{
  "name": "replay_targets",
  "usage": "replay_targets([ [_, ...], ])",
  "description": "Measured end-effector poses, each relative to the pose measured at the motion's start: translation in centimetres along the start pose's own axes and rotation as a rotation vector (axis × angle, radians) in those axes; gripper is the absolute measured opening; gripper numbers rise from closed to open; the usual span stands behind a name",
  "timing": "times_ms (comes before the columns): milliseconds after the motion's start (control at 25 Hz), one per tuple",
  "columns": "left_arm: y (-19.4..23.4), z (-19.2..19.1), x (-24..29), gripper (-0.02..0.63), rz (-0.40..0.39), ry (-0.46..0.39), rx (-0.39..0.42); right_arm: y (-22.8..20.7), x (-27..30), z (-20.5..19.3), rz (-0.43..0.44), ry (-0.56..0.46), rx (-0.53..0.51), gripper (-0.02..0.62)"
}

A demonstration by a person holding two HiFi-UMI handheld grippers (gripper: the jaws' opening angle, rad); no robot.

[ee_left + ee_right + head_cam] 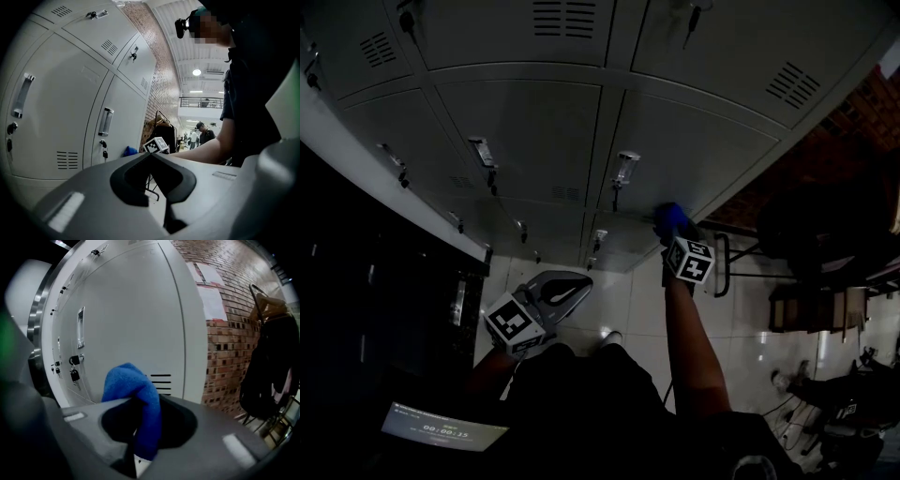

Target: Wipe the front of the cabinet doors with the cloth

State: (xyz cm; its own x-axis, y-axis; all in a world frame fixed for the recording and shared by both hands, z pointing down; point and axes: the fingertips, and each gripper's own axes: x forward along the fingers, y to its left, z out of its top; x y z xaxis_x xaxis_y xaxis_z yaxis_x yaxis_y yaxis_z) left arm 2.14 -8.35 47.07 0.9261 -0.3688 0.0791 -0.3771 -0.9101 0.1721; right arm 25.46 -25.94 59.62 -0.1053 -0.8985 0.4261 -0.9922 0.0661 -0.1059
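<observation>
The right gripper [673, 228] pinches a blue cloth [133, 390], whose bunched top is held at the face of a grey metal cabinet door [131, 310], near its vent slots [161, 383]. A red brick wall [229, 333] begins just past the door's edge. The left gripper [151, 153] hangs low over the glossy white tiled floor [633, 305], apart from the doors, its jaws pressed together on nothing.

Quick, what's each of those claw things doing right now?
Left gripper: fingers closed, holding nothing.
Right gripper: closed on the blue cloth.
</observation>
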Motion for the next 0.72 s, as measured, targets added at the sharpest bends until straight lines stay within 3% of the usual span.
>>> replay_targets([
  [400,-1.2,-0.3,2.1,0.003,-0.008,0.005,0.003,-6.8,-1.6,-0.7,-0.08,-0.007,0.067,0.069],
  [560,-1.2,-0.1,2.7,0.003,-0.003,-0.001,0.006,-5.9,-2.5,-0.2,-0.038,-0.031,0.042,0.069],
  [720,-0.7,0.4,3.0,0.003,0.006,-0.009,0.018,-2.8,-4.4,0.9,0.057,-0.063,0.026,0.069],
])
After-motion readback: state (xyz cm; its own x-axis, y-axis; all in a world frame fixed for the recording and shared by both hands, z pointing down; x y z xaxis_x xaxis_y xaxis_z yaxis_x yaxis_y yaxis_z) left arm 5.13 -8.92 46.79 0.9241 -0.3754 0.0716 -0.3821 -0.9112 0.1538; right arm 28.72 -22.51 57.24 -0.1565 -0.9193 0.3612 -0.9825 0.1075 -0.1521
